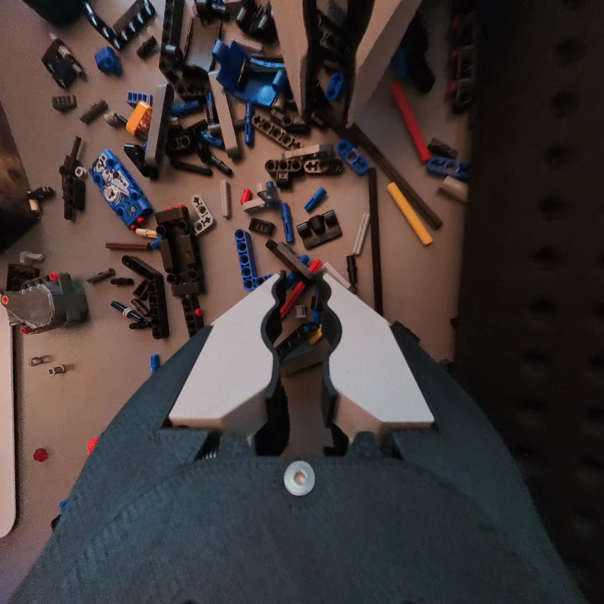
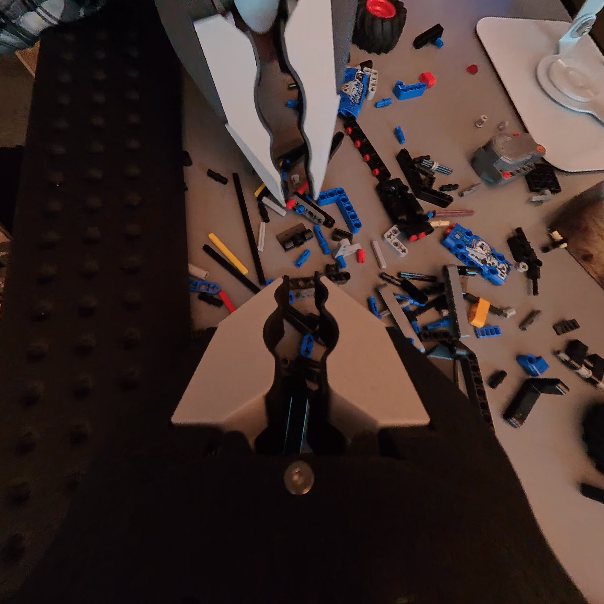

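Observation:
Many loose building-toy parts lie scattered on a grey table (image 1: 81, 392). My left gripper (image 1: 301, 277) is narrowly open, its tips low over the table on either side of one end of a dark grey beam (image 1: 287, 256) with a red pin; a red axle (image 1: 292, 295) lies between the fingers. It also shows in the right wrist view (image 2: 299, 198), at the same beam (image 2: 312, 214). My right gripper (image 2: 301, 277) is narrowly open and empty above a black beam (image 2: 300, 283). Its white fingers (image 1: 294, 65) show at the top of the left wrist view.
A black studded mat (image 2: 91, 228) borders the table. A blue L-beam (image 2: 340, 206), a yellow axle (image 2: 227, 253) and a blue printed panel (image 2: 475, 253) lie nearby. A grey motor (image 2: 506, 160), a white stand base (image 2: 523, 81) and a black tyre (image 2: 379, 29) stand farther off. My hands' fingertips stand some 8 cm from each other.

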